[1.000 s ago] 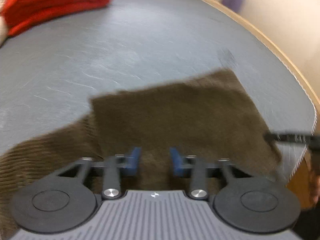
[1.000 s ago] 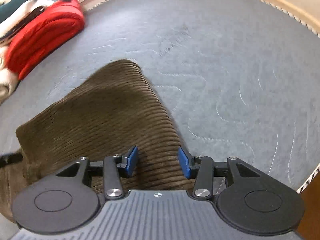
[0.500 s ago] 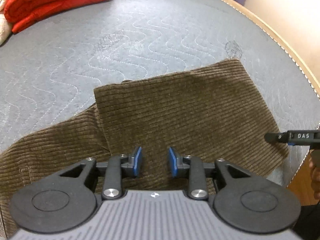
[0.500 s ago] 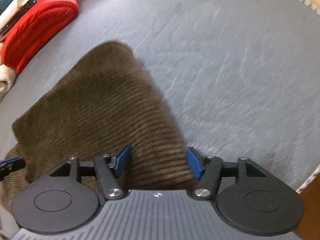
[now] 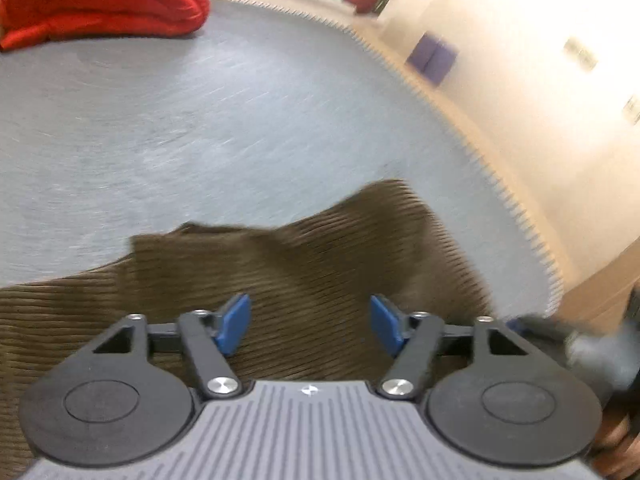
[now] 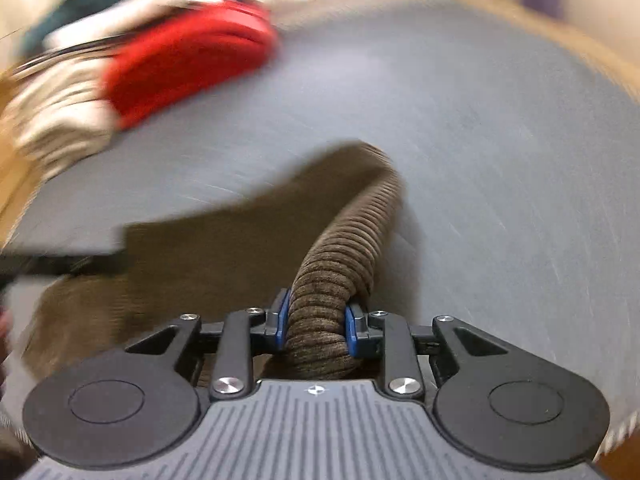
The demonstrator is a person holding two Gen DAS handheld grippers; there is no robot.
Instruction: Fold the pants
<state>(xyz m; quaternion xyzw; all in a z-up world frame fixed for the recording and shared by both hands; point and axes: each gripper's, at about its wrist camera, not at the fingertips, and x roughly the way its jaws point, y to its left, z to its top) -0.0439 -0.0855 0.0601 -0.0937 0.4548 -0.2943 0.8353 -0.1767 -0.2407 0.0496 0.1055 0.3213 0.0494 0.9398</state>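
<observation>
Brown corduroy pants (image 5: 304,276) lie partly folded on a grey quilted mattress (image 5: 200,140). My left gripper (image 5: 310,326) hovers just above the cloth; its jaws are opening wide and nothing sits between the blue pads (image 5: 234,322). In the right wrist view, my right gripper (image 6: 316,326) is closing on a thick bunched fold of the pants (image 6: 336,272), and the pads (image 6: 280,320) press it from both sides. The fold rises off the mattress (image 6: 500,160) toward the gripper. The view is blurred by motion.
A red folded blanket (image 5: 100,0) lies at the far left of the mattress, with more piled cloth (image 6: 60,112) beside it. The mattress edge and a wooden frame (image 5: 500,184) run along the right, next to a cream wall. The other gripper (image 5: 580,344) shows at the lower right.
The left jaws spread wide and the gripper rose off the cloth. The right jaws opened, then closed on a bunched edge of the pants and lifted it, rolling as they went.
</observation>
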